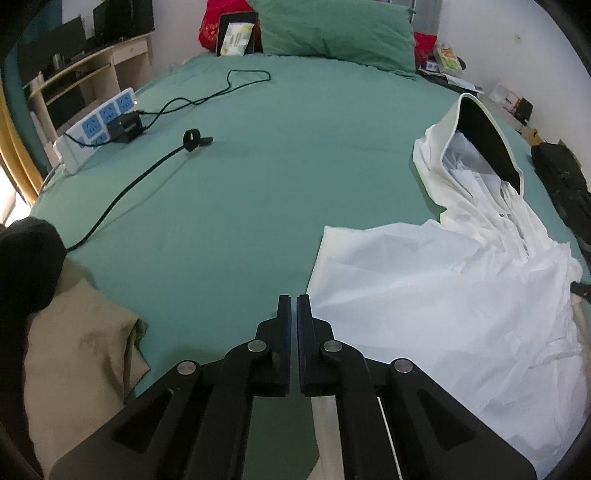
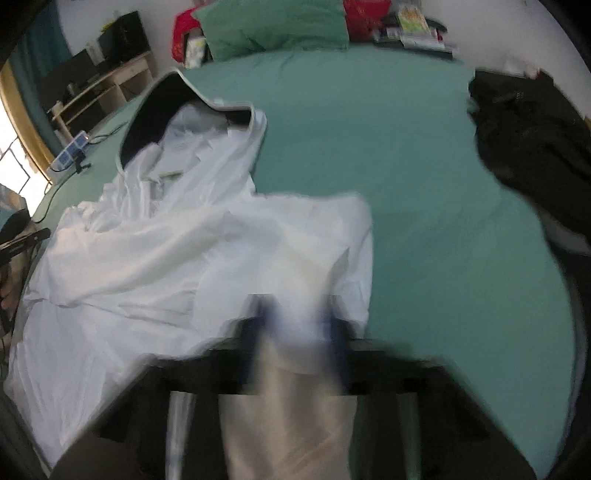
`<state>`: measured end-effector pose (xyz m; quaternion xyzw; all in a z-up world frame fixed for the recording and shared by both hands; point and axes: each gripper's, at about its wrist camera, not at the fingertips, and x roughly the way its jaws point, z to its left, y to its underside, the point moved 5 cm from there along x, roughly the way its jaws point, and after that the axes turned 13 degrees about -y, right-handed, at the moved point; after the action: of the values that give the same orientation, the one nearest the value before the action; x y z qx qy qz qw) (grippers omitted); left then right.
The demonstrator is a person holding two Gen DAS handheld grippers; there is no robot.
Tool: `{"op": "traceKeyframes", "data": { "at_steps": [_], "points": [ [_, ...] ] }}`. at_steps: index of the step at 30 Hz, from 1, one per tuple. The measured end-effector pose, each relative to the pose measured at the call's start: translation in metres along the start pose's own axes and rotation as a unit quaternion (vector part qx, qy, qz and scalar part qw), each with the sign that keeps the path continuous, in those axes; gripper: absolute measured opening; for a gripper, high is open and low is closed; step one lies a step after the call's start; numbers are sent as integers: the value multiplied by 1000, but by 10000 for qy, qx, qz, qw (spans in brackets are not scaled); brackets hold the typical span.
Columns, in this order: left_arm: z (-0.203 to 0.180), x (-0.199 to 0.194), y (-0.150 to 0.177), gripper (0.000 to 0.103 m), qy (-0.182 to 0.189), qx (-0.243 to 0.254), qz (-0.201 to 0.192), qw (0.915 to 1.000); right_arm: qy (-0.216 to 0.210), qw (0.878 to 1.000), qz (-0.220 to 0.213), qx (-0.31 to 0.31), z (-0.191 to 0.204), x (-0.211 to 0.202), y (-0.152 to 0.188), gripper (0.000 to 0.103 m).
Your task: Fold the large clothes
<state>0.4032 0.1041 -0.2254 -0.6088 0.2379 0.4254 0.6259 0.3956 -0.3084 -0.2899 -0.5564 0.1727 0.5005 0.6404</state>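
Note:
A large white hooded garment (image 1: 424, 314) lies crumpled on the green bed sheet (image 1: 258, 184), its dark-lined hood (image 1: 480, 136) standing up at the far end. My left gripper (image 1: 293, 301) is shut at the garment's near left edge; no cloth shows between its tips, and a pale strip of fabric runs beneath it. The right wrist view is blurred. There my right gripper (image 2: 297, 325) sits on the near right part of the garment (image 2: 166, 258), with white cloth bunched between its fingers (image 2: 258, 325) and a pale fold under it.
A white and blue power strip (image 1: 99, 125) and a black cable (image 1: 129, 188) lie on the left of the bed. Beige cloth (image 1: 81, 350) is at the near left. A black garment (image 2: 528, 147) lies at the right edge. A green pillow (image 1: 332, 33) sits at the head.

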Motion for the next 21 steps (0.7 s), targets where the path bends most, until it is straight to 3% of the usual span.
{"op": "traceKeyframes", "data": {
  "at_steps": [7,10,11,12,13,15,17,19,21],
  "points": [
    [-3,-4,11,7,195,104,216,9995,800,9960,229,-319,11,-13,19,6],
    [-5,-9,6,7,313,132,132,9993,652,9971,91,-379,19,-24,20,9],
    [-4,-11,2,7,316,149,83,9994,729,9964,46,-435,23,-30,17,12],
    [-2,-12,-1,7,285,148,40,9995,819,9953,-30,-514,28,-36,13,27],
    [1,-14,-4,7,245,131,0,9996,843,9946,-135,-594,33,-42,6,48],
    [8,-20,-9,9,153,101,-141,9997,787,9932,-430,-747,46,-52,-12,67],
    [13,-29,-12,20,84,137,-318,9994,744,9911,-663,-878,59,-52,-39,68],
    [16,-35,-16,39,96,113,-460,9988,749,9899,-759,-929,68,-41,-65,68],
    [16,-40,-21,44,231,79,-533,9983,646,9885,-893,-1039,79,-26,-93,68]
  ]
}}
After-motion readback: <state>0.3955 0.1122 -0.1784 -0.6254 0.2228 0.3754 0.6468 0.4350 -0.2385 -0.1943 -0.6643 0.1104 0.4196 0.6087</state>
